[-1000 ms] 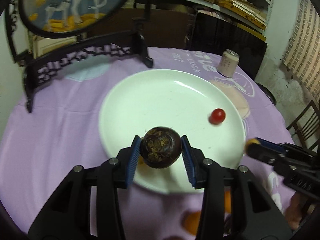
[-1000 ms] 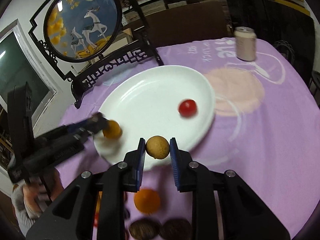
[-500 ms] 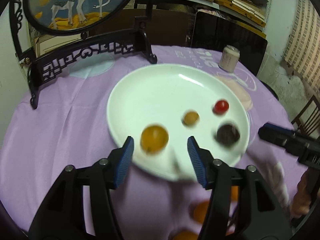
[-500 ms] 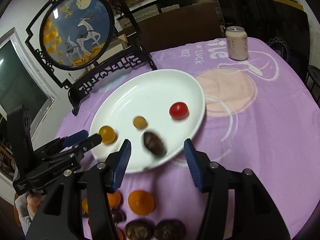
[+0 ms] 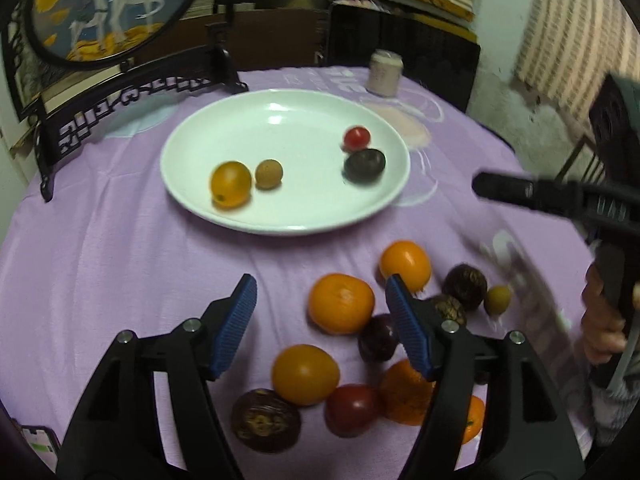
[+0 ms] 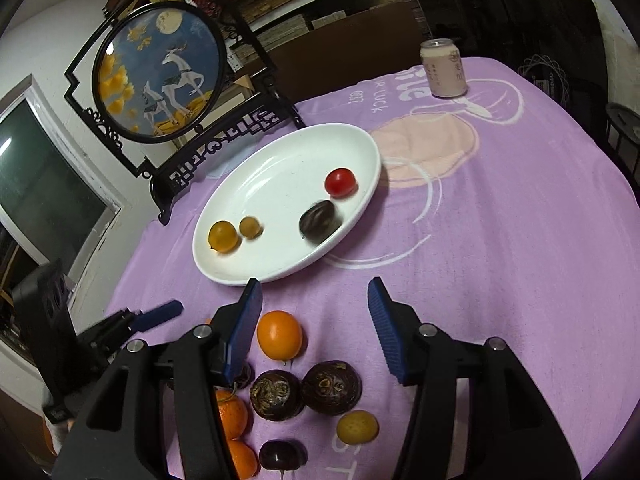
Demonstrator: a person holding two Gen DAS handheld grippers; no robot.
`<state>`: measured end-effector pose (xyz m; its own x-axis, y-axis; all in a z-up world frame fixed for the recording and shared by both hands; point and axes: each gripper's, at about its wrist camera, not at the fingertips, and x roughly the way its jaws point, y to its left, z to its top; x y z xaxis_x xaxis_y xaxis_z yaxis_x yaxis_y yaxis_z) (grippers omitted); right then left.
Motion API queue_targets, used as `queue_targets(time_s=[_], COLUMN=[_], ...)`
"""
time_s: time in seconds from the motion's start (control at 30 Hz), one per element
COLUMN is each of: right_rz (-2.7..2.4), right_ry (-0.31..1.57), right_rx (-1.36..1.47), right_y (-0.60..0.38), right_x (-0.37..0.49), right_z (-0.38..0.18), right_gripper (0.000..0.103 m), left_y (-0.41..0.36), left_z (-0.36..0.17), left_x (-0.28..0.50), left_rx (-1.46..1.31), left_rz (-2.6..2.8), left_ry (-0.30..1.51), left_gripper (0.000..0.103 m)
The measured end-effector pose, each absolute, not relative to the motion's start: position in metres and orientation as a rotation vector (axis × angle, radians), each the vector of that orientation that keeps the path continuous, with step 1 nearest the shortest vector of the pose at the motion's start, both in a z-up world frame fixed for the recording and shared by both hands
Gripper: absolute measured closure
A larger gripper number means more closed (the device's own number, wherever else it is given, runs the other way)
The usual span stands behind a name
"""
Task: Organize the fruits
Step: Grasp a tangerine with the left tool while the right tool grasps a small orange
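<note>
A white plate (image 5: 288,112) (image 6: 280,172) on the purple cloth holds an orange fruit (image 5: 231,184) (image 6: 222,235), a small tan fruit (image 5: 269,174) (image 6: 250,226), a dark purple fruit (image 5: 364,165) (image 6: 318,219) and a red tomato (image 5: 357,138) (image 6: 340,182). Several loose fruits lie near me: oranges (image 5: 341,303) (image 6: 279,335), dark passion fruits (image 5: 265,420) (image 6: 331,387) and a small yellow fruit (image 6: 357,426). My left gripper (image 5: 322,330) is open and empty above the pile. My right gripper (image 6: 314,328) is open and empty, also above the pile.
A black-framed round deer screen (image 5: 116,8) (image 6: 160,76) stands behind the plate. A drink can (image 5: 384,72) (image 6: 443,68) stands at the far side of the table. The right gripper's body shows at the left wrist view's right edge (image 5: 560,200).
Both grippers opened and let their fruits fall onto the plate, the dark one and the small tan one. Both pulled back toward the fruit pile at the near edge.
</note>
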<state>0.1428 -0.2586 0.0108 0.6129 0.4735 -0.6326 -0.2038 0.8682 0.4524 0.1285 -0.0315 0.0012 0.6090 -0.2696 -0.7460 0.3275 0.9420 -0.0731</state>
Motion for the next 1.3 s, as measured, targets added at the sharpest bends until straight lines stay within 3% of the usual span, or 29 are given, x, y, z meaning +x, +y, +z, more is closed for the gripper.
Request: queue_targets(time_s=[0.2, 0.33, 0.4, 0.7, 0.97, 1.17, 1.3], right_rz=[0.406, 0.415, 0.42, 0.488, 0.495, 0.474, 0.474], right_ry=[0.837, 0.843, 0.846, 0.893, 0.942, 0.958, 0.958], right_rx=[0.347, 0.325, 0.318, 0.281, 0.134, 0.069, 0.067], right_y=[-0.257, -0.252, -0.25, -0.229, -0.189, -0.181, -0.182], right_x=[0.144, 0.143, 0.143, 0.141, 0.139, 0.141, 0.141], right_z=[0.008, 0.007, 0.007, -0.002, -0.021, -0.031, -0.033], right_gripper=[0.048, 0.048, 0.048, 0.048, 0.048, 0.067, 0.068], left_y=[-0.039, -0.034, -0.033, 0.012, 0.041, 0.038, 0.039], left_z=[-0.017, -0.02, -0.02, 0.0, -0.014, -0.017, -0.019], left_x=[0.135, 0.141, 0.14, 0.134, 0.145, 0.148, 0.147], left_rx=[0.091, 0.043, 0.027, -0.019, -0.074, -0.055, -0.048], left_rz=[-0.361, -0.394, -0.418, -0.248, -0.169, -0.167, -0.172], left_ry=[0.899, 0.928, 0.933, 0.872, 0.916, 0.905, 0.898], left_gripper=[0.035, 0.057, 0.061, 0.061, 0.061, 0.061, 0.061])
